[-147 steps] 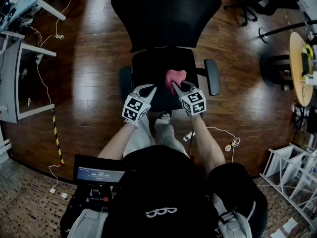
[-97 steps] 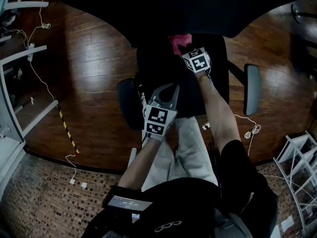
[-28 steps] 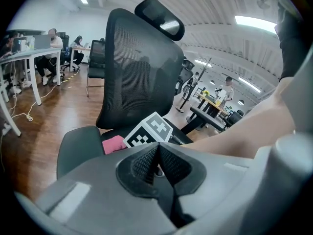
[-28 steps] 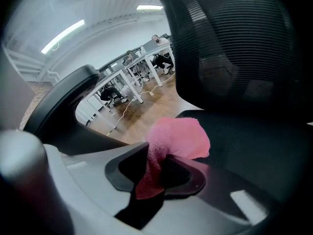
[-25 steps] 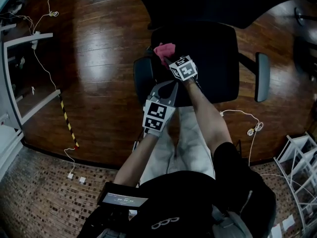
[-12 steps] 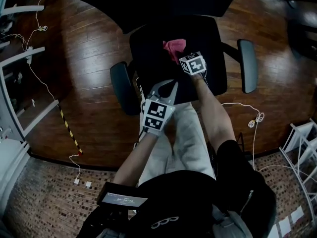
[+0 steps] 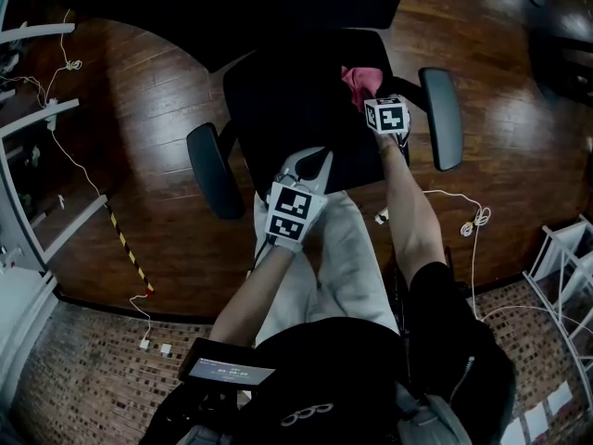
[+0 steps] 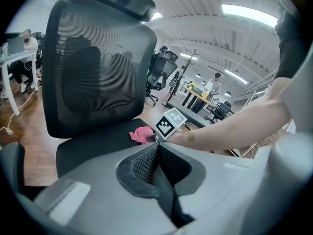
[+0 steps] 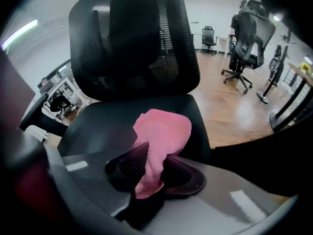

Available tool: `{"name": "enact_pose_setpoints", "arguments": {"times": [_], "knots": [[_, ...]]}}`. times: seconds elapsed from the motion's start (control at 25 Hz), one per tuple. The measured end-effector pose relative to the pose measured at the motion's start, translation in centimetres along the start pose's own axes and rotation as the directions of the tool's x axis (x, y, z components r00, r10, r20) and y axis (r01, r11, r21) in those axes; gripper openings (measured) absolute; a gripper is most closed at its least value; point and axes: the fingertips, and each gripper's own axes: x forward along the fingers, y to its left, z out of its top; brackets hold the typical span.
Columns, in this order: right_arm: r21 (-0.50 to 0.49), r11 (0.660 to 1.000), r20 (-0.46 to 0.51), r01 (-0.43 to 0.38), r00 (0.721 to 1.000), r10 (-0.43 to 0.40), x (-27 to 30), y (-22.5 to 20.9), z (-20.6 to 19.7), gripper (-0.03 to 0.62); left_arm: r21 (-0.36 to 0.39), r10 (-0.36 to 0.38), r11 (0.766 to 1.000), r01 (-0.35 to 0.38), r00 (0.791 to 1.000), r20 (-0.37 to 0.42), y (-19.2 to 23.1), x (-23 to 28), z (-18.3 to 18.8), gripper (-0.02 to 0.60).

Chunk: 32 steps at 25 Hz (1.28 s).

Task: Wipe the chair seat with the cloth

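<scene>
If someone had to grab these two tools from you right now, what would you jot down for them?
Right gripper: shut on the pink cloth, which rests on the chair seat near the right armrest.
Left gripper: shut, empty, at the seat's front edge.
Done: cloth gripped and on the seat.
Left: wiped area cannot be told; cover the whole seat.

Dim head view, glare on wooden floor (image 7: 139,91); fisheye-warped gripper views, bright ceiling strips (image 8: 247,11)

One overhead, two low; seat (image 7: 296,109) common
</scene>
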Motion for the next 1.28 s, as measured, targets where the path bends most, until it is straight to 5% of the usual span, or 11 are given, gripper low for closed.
{"name": "enact_pose_setpoints", "arguments": {"times": [0.4, 0.84, 1.28], "knots": [[-0.026, 0.966, 0.003, 0.257, 0.966, -0.257, -2.4, -4.1, -0.3, 0.084, 0.041, -0.004, 0.999, 0.004, 1.000, -0.002, -0.9, 0.0, -0.1, -0.008], [-0.027, 0.999, -0.049, 0.019, 0.999, -0.020, 0.9, 9.2, -3.3, 0.084, 0.030, -0.021, 0.999, 0.021, 1.000, -0.002, 1.5, -5.0, -3.8, -0.008], [-0.119, 0.969, -0.056, -0.216, 0.976, 0.210, 3.4, 24.3, -2.6, 0.084, 0.066, -0.028, 0.997, 0.029, 0.999, -0.015, 3.4, -7.7, -4.7, -0.008]]}}
